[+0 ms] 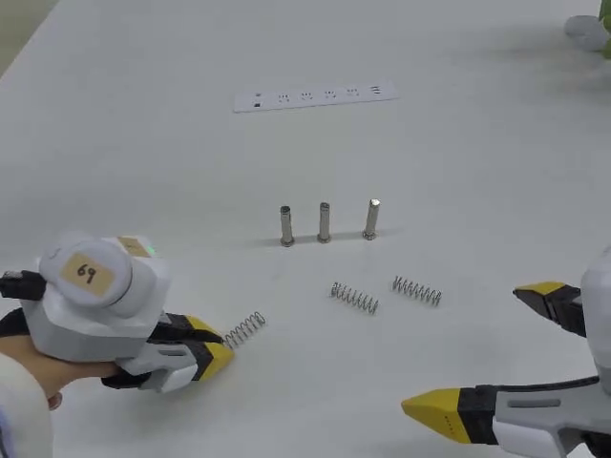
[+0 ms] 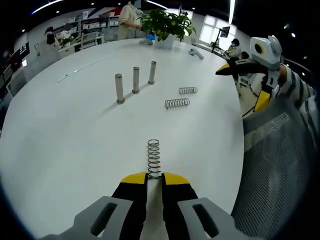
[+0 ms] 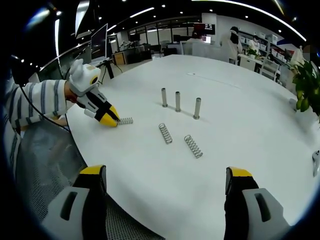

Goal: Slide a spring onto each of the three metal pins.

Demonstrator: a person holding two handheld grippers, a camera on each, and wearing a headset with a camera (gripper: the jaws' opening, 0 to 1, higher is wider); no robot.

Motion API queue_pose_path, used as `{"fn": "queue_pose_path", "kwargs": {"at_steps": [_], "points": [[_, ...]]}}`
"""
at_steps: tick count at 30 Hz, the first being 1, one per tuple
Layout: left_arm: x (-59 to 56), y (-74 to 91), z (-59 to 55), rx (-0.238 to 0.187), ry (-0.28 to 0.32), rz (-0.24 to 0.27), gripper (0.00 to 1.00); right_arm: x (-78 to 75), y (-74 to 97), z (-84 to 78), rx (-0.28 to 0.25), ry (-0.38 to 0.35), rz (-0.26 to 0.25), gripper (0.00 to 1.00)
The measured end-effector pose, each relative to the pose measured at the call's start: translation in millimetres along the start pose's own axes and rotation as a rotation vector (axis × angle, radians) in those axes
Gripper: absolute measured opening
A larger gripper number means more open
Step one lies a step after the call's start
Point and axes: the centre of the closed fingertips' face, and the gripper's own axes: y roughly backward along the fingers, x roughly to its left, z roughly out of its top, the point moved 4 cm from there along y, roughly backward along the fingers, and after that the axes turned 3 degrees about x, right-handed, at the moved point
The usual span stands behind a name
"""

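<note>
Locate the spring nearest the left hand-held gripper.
Head view, lower left: the spring has one end pinched in the left hand-held gripper, left of two loose springs.

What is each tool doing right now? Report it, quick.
Left tool: shut on one end of a spring.
Right tool: open, holding nothing.

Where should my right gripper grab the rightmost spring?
Probably near one end, across the coils, from above: the rightmost spring lies flat, and the far end is left free for a pin. The left gripper pinches the left spring likewise.
</note>
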Motion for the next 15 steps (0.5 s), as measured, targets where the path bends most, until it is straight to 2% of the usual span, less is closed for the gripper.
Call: {"fn": "queue_pose_path", "kwargs": {"at_steps": [11,15], "points": [[-0.3,0.4,-0.7,-0.012,0.007,0.002,0.03,2.9,0.2,1.9,-0.007,-0.001,0.018,0.96],[0.1,0.7,-0.8,-0.01,0.039,0.008,0.03,2.4,1.2,0.5,-0.006,-0.005,0.019,0.95]]}}
